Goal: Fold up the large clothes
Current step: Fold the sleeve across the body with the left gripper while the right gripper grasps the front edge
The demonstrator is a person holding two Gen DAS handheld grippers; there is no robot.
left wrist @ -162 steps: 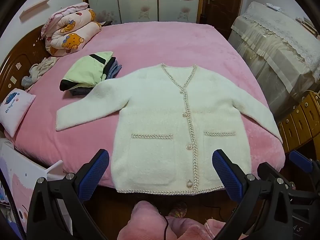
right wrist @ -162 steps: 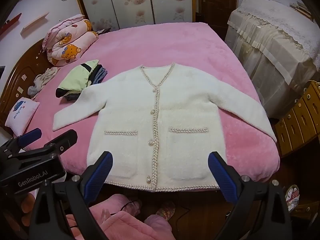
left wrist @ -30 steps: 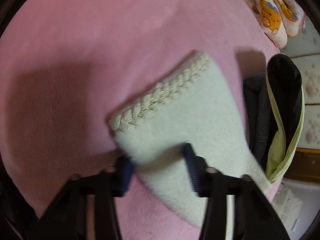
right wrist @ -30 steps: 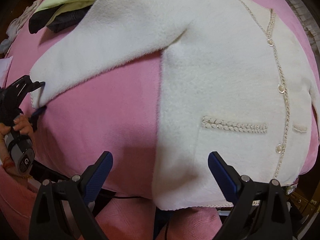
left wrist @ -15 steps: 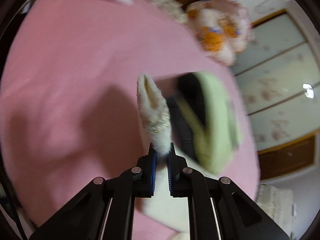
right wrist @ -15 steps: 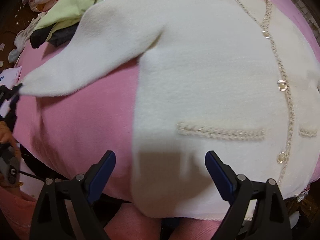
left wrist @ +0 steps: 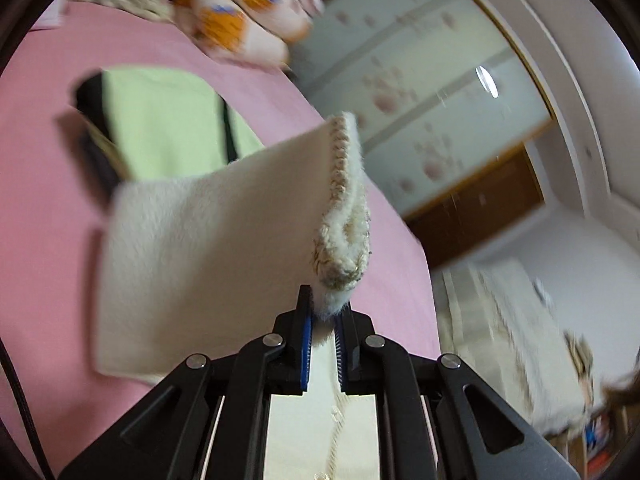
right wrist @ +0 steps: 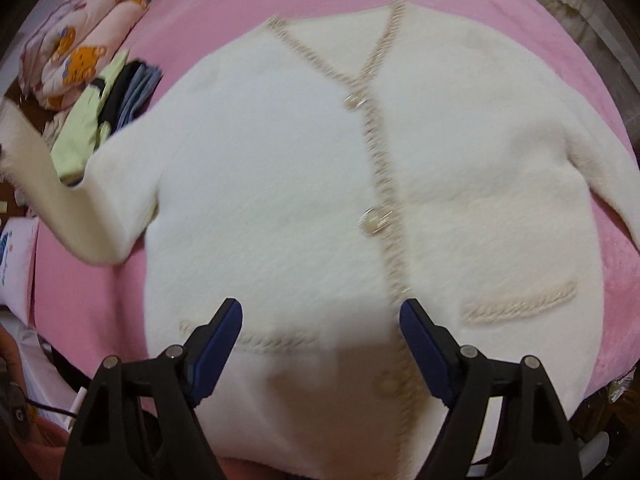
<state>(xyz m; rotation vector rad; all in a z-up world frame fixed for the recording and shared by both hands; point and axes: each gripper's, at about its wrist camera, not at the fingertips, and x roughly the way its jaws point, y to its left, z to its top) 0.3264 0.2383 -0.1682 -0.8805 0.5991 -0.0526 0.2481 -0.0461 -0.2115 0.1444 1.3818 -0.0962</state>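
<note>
A pink bedspread [right wrist: 460, 4] covers the bed. A stack of folded clothes [right wrist: 104, 120], green on top, lies beside what appears to be a bear-print quilt [right wrist: 68, 56].

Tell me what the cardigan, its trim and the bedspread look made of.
Cardigan: soft, fuzzy cream knit or plush, judging by the hairy nap at the cuff.
Trim: braided beige cord with a faint metallic glint.
Bedspread: pink plush fleece, matte, with a fine textured pile.
The exact fibres cannot be told.
</note>
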